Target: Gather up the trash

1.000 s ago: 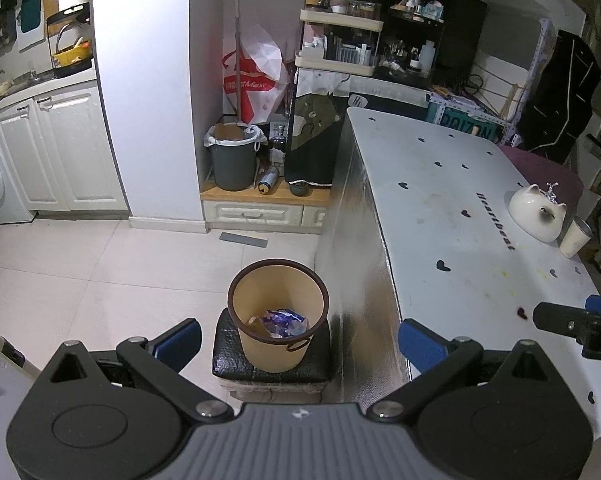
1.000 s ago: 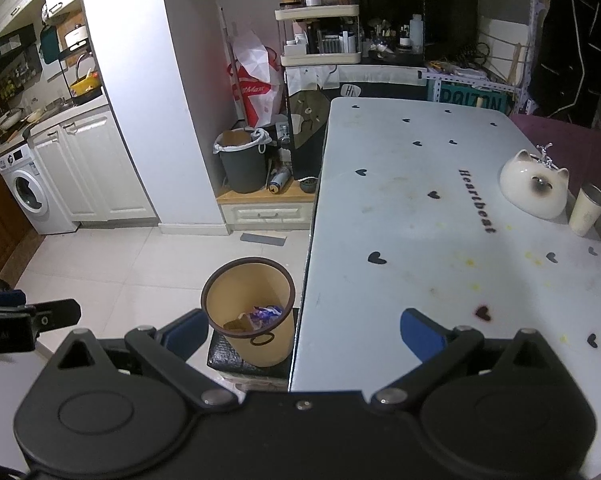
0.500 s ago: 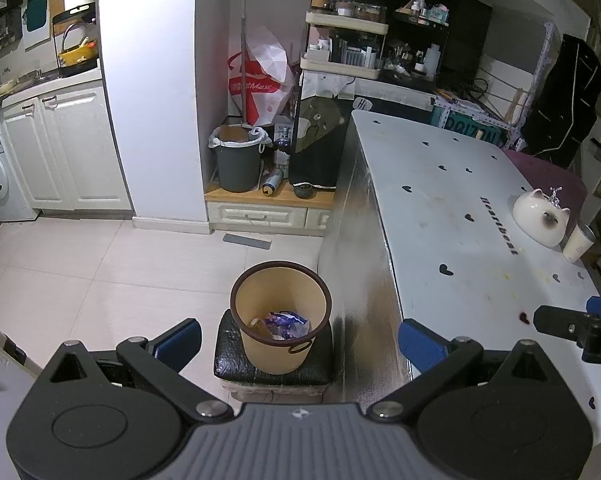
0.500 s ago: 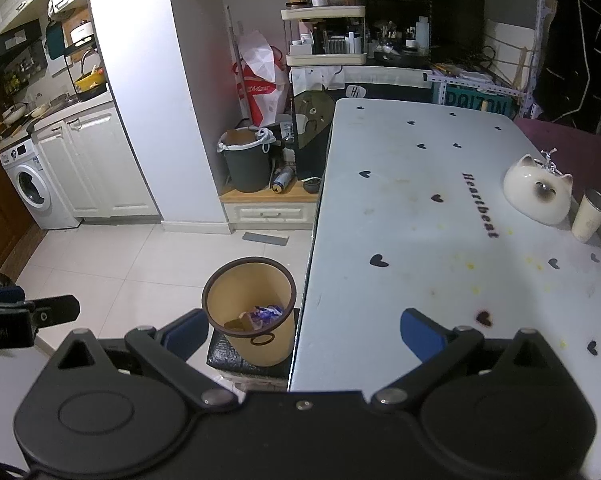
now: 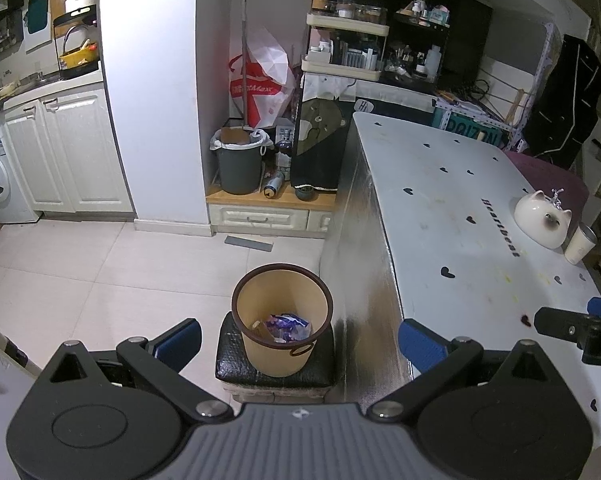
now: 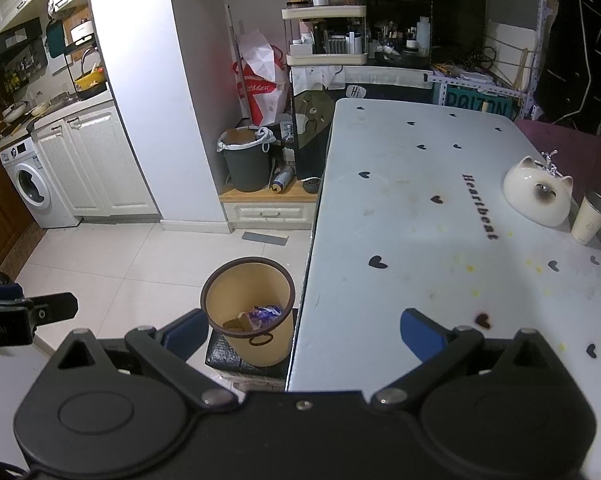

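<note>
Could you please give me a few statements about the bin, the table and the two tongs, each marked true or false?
1. The tan plastic bin with a dark rim stands on a black cushioned stool. True.
2. The bin is empty. False: a blue-and-white crumpled wrapper lies inside.
3. The left tongs are open and hold nothing. True.
4. The right tongs grip a cup. False: they are open; the cream cup stands on the white heart-patterned table.
5. The white cat-shaped ceramic piece stands beside the cup. True.
</note>
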